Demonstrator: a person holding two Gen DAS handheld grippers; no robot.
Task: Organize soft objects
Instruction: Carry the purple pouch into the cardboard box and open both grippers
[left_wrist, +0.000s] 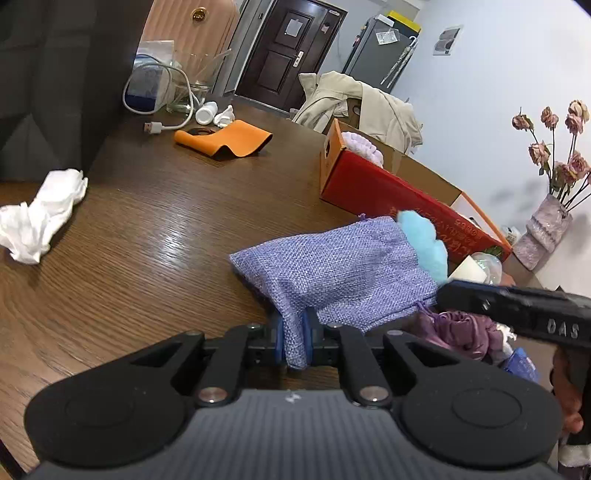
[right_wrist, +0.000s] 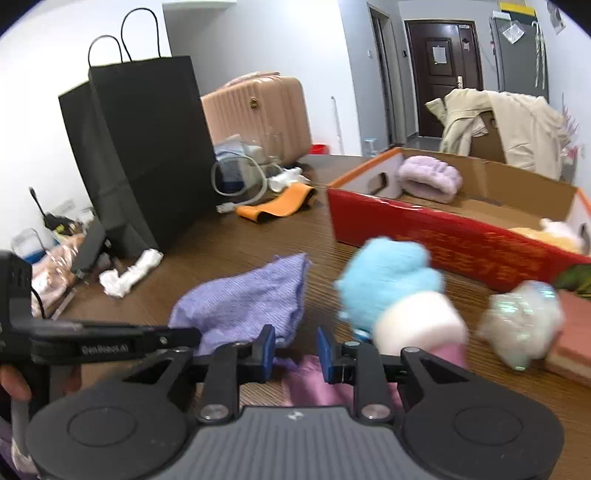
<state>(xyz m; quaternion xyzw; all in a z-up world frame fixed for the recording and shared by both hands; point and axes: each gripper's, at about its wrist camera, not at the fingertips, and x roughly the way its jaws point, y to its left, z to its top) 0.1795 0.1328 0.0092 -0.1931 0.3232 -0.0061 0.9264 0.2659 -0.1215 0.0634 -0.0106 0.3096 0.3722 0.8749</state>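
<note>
Nearest to us, our left gripper (left_wrist: 294, 341) is clenched on a corner of the purple burlap pouch (left_wrist: 332, 269), whose body lies on the brown wooden table (left_wrist: 155, 229) just beyond the blue pads. Our right gripper (right_wrist: 295, 350) is released, its jaws apart over a mauve satin cloth (right_wrist: 314, 384) that lies between and under them. Just right of the pouch sits a light blue fluffy toy (right_wrist: 384, 280), touching a cream foam piece (right_wrist: 417, 321). A crumpled clear wrapper (right_wrist: 524, 321) rests further right. Beyond these stands the red cardboard box (right_wrist: 443, 236), with a lavender plush headband (right_wrist: 430, 177) at its far end. Left lies crumpled white tissue (left_wrist: 40, 214); further off, an orange cloth (left_wrist: 225, 138) and a black paper bag (right_wrist: 147, 147).
</note>
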